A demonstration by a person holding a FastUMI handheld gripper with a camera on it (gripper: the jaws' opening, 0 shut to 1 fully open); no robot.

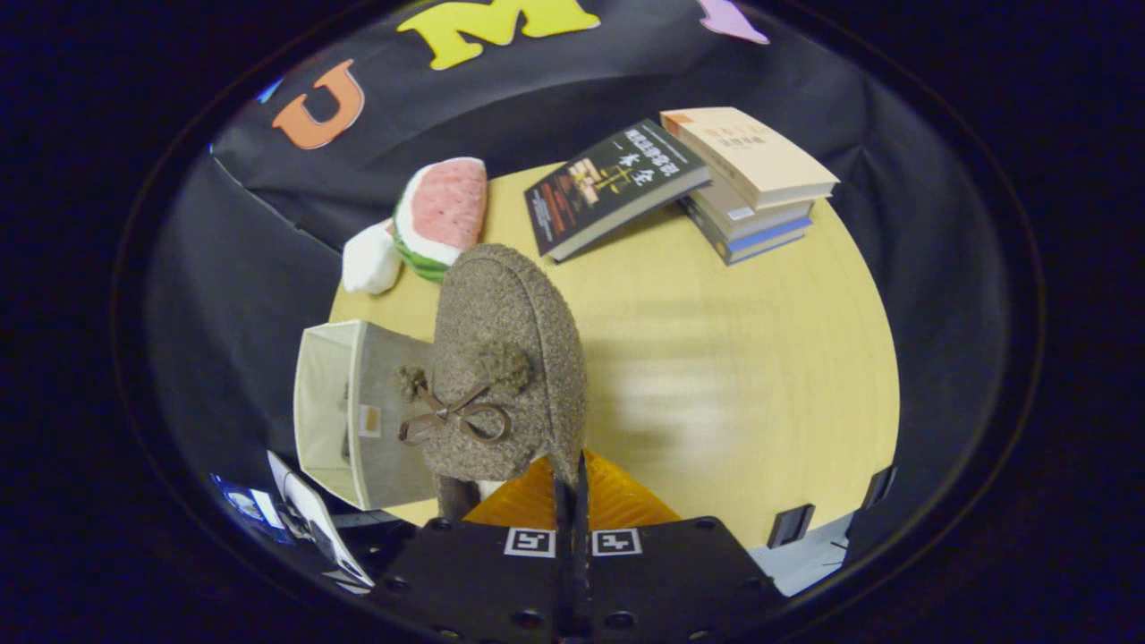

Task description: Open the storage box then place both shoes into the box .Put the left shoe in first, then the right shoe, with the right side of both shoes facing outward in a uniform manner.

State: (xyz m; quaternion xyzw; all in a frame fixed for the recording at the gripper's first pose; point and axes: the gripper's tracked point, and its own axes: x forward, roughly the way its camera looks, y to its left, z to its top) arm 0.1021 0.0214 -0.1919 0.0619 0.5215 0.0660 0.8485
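Your gripper (572,487) has its jaws pressed nearly together, pinching the soft, light shoe (505,367) at its heel edge; it hangs above the open box (335,402) and may swing.

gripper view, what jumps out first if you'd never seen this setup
A fuzzy brown shoe with a bow and pompoms hangs toe-up from the gripper, whose fingers are closed together on its rear edge. Just behind and beside it stands the open storage box, pale fabric, at the table's near corner. Beyond lie a watermelon plush and a stack of books, with a dark book leaning against them.
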